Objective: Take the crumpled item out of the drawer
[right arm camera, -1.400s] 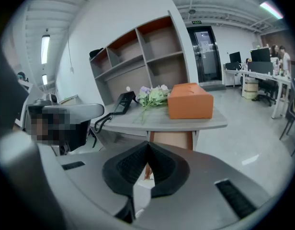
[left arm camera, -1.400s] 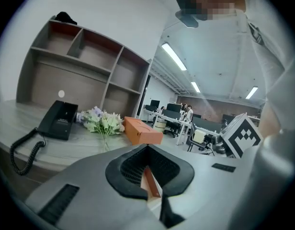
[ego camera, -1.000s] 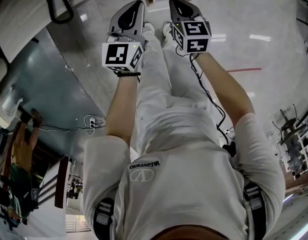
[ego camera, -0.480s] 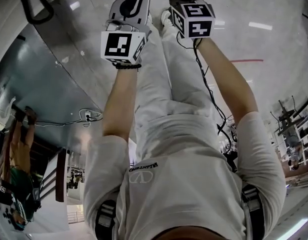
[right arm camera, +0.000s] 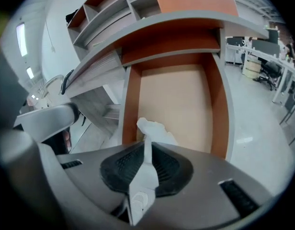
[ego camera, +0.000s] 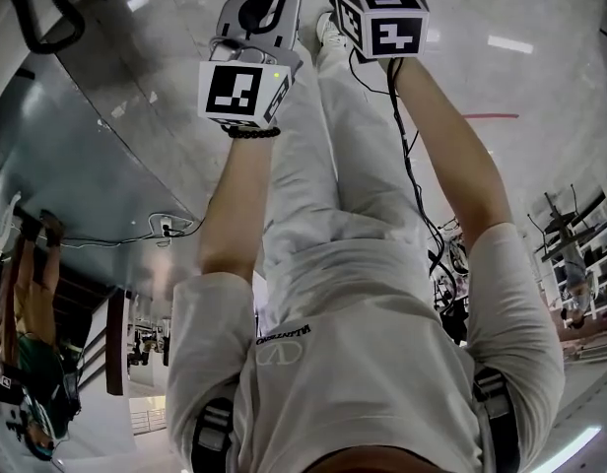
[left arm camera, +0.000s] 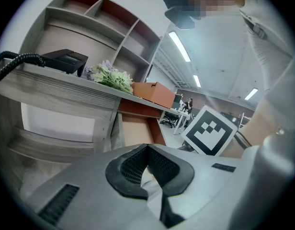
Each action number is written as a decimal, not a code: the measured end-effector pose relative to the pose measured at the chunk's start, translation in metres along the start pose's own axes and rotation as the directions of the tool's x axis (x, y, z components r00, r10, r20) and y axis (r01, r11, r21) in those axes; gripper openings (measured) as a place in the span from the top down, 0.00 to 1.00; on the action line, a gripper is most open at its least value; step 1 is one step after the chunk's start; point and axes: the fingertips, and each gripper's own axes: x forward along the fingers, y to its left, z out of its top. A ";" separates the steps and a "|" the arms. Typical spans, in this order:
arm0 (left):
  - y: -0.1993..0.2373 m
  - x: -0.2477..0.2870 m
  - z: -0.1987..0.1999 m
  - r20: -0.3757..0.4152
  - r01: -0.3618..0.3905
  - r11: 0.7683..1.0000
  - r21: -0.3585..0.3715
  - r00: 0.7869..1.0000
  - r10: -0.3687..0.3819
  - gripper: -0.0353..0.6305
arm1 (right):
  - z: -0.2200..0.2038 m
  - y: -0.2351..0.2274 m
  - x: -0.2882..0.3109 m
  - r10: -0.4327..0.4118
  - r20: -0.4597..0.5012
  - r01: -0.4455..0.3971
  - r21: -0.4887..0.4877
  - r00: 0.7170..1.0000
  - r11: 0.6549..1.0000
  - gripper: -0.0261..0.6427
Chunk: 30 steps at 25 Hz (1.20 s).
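Glossy pale flooring [ego camera: 540, 97] spreads around a standing person whose light trousers [ego camera: 323, 166] fill the middle of the head view. Both arms stretch toward 12 o'clock so the tools reach the furniture ahead.

Nearest, the left gripper [left arm camera: 147, 147] has its fingers closed tip to tip with nothing between them. It sits at 9 o'clock of its partner, apparently kept out of the way. The right gripper [right arm camera: 146, 143] points down into the open drawer [right arm camera: 130, 99], its fingers [right arm camera: 121, 166] parted by a thin slit and opening.

Right at their tips, at 12 o'clock, the crumpled paper [right arm camera: 156, 128] lies in the drawer's near left corner, close to the orange-brown side wall. A sliver of white shows in the slit, but I judge the wad not pinched yet. That wall leaves little room at 9 o'clock. The bare pale bottom runs open toward 1 o'clock, so lifting up and back toward the person looks easiest.

Beyond, the grey curved surface [right arm camera: 162, 30] overhangs the drawer's rear, a reason to work at the front. It carries a black telephone [left arm camera: 63, 61], artificial flowers [left arm camera: 109, 78] and an orange box [left arm camera: 154, 92]. Shelves [right arm camera: 104, 8] rise behind, and office chairs [right arm camera: 269, 71] stand far off at 3 o'clock.
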 end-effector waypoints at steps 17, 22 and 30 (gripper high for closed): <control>0.013 0.013 -0.011 0.005 0.019 1.000 -0.002 1.000 -0.019 0.95 | -0.007 -0.005 0.032 0.006 -0.098 -0.008 -0.014 0.995 1.000 0.74; 0.012 0.015 -0.013 0.002 0.022 1.000 -0.012 1.000 -0.022 0.95 | -0.004 -0.011 0.038 -0.013 -0.098 0.010 -0.026 0.995 1.000 0.74; 0.018 0.018 -0.016 -0.002 0.024 1.000 -0.019 1.000 -0.024 0.95 | 0.002 -0.004 0.051 -0.001 -0.108 -0.004 -0.045 0.994 0.999 0.67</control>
